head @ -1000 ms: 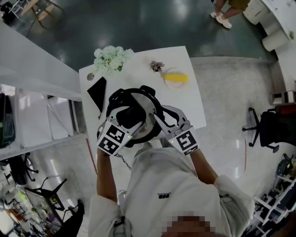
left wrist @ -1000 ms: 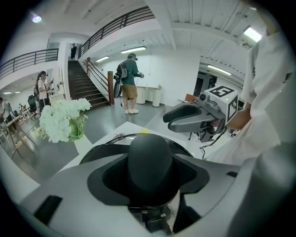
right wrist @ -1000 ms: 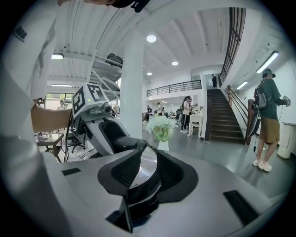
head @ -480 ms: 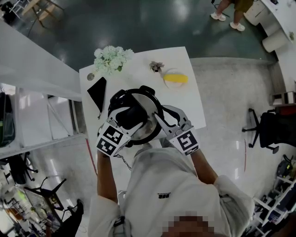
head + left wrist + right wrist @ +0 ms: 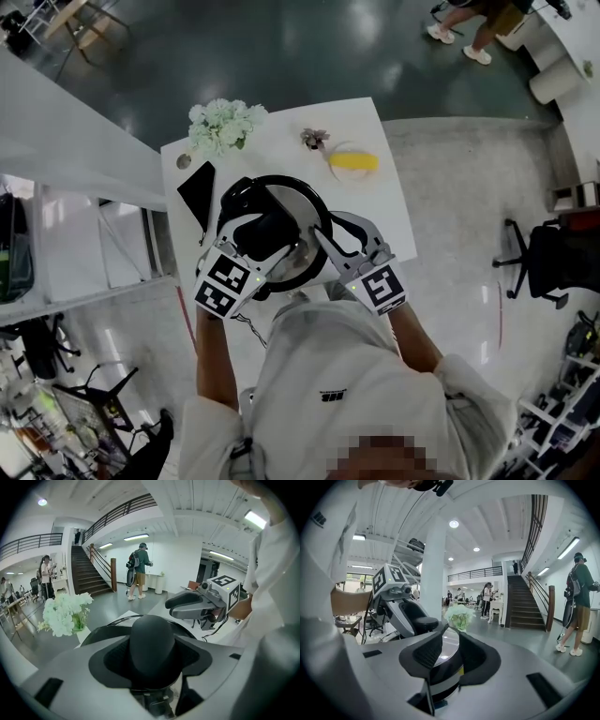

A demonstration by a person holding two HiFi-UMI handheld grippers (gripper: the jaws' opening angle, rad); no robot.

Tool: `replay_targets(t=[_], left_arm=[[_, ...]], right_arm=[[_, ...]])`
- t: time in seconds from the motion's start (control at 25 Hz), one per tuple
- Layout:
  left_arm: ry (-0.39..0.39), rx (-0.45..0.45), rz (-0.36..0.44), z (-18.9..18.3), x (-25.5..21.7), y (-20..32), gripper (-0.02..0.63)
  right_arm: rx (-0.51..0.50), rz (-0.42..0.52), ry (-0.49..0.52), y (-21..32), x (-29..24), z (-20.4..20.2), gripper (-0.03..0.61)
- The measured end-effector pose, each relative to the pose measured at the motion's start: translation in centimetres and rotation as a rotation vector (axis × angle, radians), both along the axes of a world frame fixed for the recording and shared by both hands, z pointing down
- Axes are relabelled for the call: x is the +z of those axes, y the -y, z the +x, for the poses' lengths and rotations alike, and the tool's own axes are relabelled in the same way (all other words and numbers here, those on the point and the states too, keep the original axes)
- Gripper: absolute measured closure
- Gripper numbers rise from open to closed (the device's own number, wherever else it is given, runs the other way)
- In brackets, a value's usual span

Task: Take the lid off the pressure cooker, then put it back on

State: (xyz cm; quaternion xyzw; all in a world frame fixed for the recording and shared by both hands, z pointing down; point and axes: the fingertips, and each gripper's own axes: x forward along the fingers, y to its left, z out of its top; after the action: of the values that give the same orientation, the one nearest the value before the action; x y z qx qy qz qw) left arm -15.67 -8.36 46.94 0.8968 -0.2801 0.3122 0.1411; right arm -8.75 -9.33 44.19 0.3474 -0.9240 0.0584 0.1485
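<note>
The pressure cooker (image 5: 302,272) stands on the near half of a white table (image 5: 384,216). Its silver lid (image 5: 298,208) has a black rim and a black handle (image 5: 152,641). My left gripper (image 5: 259,234) comes in from the near left and is shut on that handle, which fills the space between its pads in the left gripper view. From the near right, my right gripper (image 5: 328,246) reaches the cooker's side. In the right gripper view its pads (image 5: 425,652) close on the cooker's edge (image 5: 446,660), silver and black bands showing between them.
White flowers (image 5: 221,126) stand at the table's far left corner, with a black flat object (image 5: 197,187) in front of them. A banana (image 5: 354,161) and a small dried sprig (image 5: 314,138) lie at the far right. A person walks on the floor beyond.
My left gripper has risen a little with the lid's handle in it, and the lid looks slightly larger. The right gripper has stayed where it was.
</note>
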Motion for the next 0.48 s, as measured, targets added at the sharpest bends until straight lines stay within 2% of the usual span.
replay_targets(t=[0.48], left_arm=[[0.0, 0.062, 0.019, 3.7, -1.3, 1.6, 0.325]], right_arm=[[0.047, 0.084, 0.02, 0.8, -1.0, 3.4, 0.463]])
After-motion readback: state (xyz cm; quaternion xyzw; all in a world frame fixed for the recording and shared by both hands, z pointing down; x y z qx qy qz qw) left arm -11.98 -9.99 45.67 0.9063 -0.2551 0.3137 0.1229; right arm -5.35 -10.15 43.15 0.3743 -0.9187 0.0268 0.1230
